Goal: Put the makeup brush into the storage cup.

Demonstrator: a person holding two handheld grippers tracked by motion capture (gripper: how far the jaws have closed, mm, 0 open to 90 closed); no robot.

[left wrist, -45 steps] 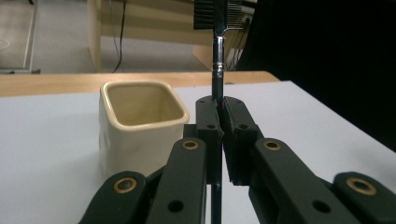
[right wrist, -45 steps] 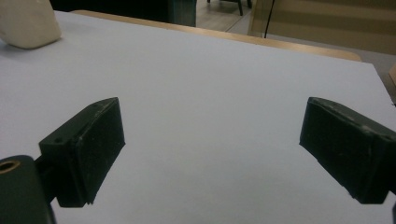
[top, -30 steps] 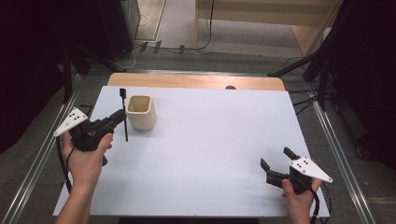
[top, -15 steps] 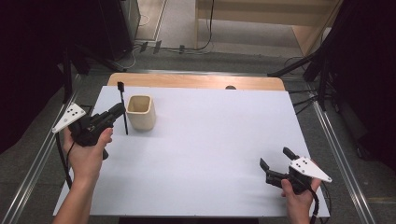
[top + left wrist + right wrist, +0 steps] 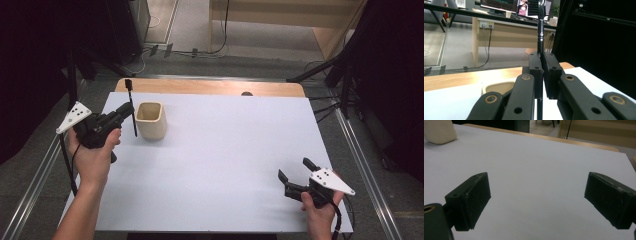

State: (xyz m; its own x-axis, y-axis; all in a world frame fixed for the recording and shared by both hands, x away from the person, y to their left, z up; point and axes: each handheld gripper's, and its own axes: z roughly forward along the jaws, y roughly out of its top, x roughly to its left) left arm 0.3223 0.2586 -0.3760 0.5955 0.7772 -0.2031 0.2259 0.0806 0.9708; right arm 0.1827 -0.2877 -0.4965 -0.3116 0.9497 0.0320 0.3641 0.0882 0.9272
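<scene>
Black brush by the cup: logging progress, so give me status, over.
Left gripper shut on black brush, held upright beside beige cup. Right gripper open, idle over white table. Nothing in the way.

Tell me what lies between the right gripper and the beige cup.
Nothing: in the high view, only bare white tabletop stretches from the open right gripper to the beige square cup.
</scene>
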